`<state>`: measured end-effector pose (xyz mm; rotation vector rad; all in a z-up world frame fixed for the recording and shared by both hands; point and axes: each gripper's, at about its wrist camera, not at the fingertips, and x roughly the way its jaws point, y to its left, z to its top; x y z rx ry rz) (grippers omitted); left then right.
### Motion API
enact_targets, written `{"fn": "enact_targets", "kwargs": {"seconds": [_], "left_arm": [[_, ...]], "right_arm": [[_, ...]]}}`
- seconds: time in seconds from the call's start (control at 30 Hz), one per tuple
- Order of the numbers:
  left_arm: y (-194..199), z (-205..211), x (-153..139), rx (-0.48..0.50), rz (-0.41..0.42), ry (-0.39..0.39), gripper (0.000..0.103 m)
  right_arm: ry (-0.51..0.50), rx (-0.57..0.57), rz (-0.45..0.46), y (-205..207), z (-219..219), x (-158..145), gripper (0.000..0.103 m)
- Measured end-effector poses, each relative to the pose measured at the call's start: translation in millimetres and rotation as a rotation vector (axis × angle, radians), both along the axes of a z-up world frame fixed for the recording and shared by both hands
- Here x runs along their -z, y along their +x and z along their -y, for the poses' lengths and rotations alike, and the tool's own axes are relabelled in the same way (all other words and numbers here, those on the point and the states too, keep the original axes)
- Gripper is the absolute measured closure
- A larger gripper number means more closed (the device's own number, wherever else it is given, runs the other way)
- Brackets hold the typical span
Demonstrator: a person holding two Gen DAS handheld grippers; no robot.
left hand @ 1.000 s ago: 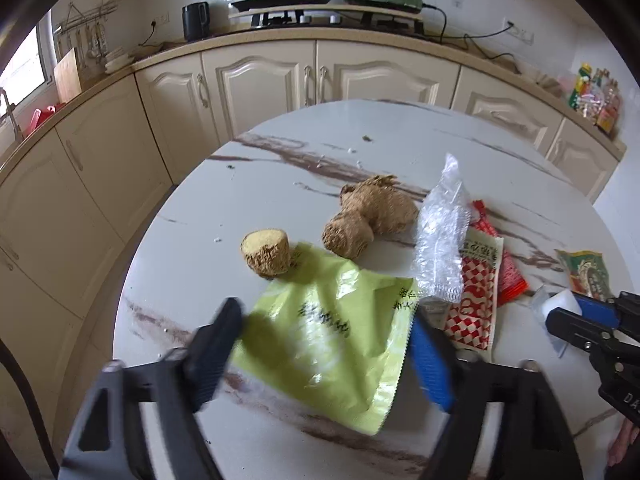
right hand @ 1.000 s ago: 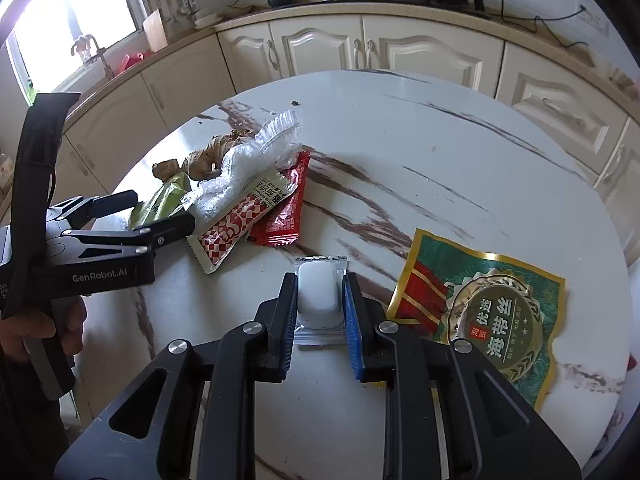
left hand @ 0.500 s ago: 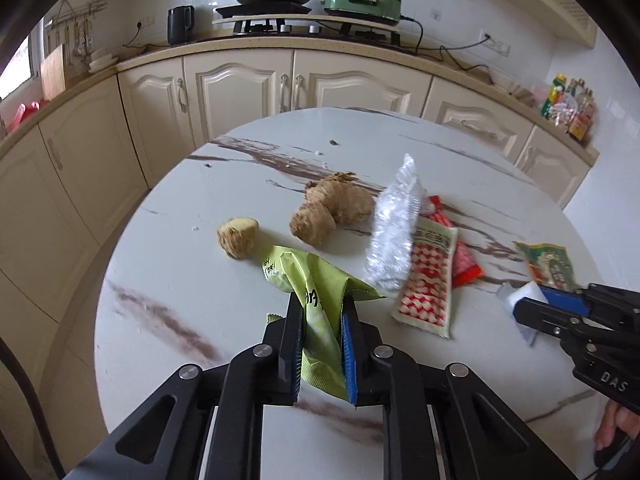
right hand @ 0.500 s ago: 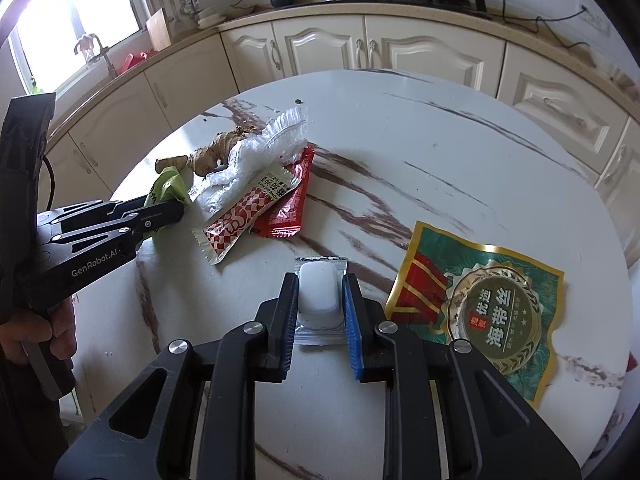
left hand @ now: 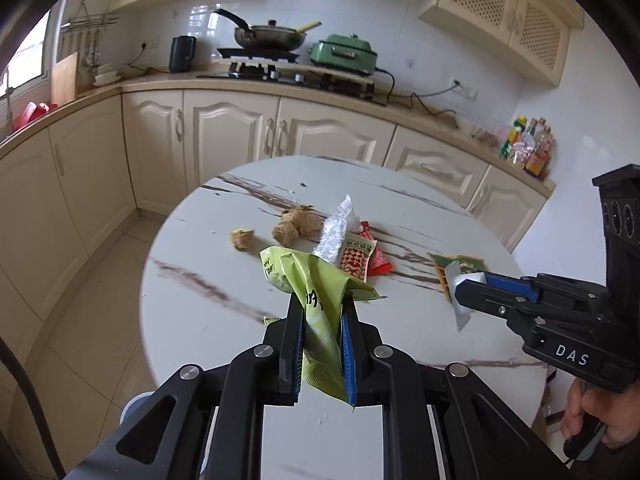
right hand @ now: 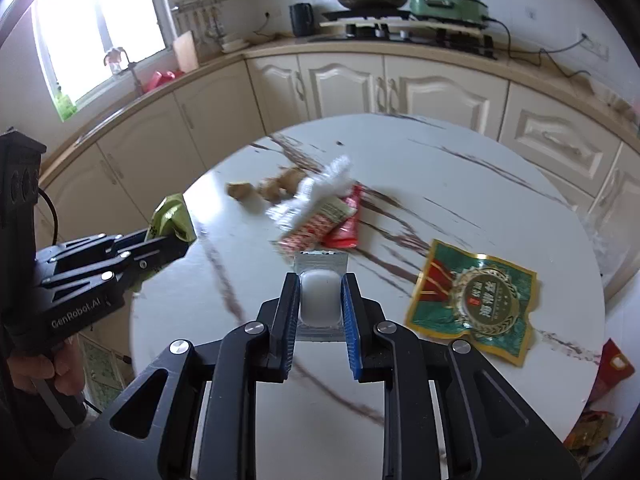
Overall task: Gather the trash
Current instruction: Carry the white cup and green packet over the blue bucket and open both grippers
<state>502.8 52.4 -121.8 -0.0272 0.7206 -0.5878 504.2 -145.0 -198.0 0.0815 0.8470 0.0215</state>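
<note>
My left gripper (left hand: 320,312) is shut on a crumpled green wrapper (left hand: 316,280) and holds it lifted above the near-left part of the round marble table (left hand: 224,292). My right gripper (right hand: 320,292) is shut on a white blister pack (right hand: 319,298), raised off the table; it also shows in the left wrist view (left hand: 460,284). On the table lie a clear plastic bag (left hand: 336,232), a red-and-white checked packet (left hand: 357,254), a red packet (left hand: 376,258), a green-and-gold wrapper (right hand: 472,300), and ginger pieces (left hand: 296,224) (left hand: 241,237).
Cream kitchen cabinets and a counter with stove, pan and green cooker (left hand: 344,52) curve behind the table. More wrappers lie on the floor at the right (right hand: 612,368). Tiled floor lies left of the table (left hand: 100,312).
Both grippers have risen and pulled back from the table, each carrying its item. The left one, open around the flat green wrapper a second ago, closed on it and lifted it.
</note>
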Motion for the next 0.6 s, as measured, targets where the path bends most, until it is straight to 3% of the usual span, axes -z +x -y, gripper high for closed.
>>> {"fn": "enact_targets", "kwargs": {"seconds": [0.3, 0.47, 0.6], "left_arm": [[-82, -120, -11, -0.142, 0.029, -0.028, 0.091], [-119, -202, 4, -0.256, 0.000, -0.019, 0.091], [-129, -257, 36, -0.343, -0.076, -0.014, 0.091]], "right_arm": [[0.000, -0.191, 0.037, 4, -116, -10, 0.083], [0.012, -0.340, 0.004, 22, -202, 13, 0.083], [0.017, -0.442, -0.060, 42, -265, 53, 0.083]]}}
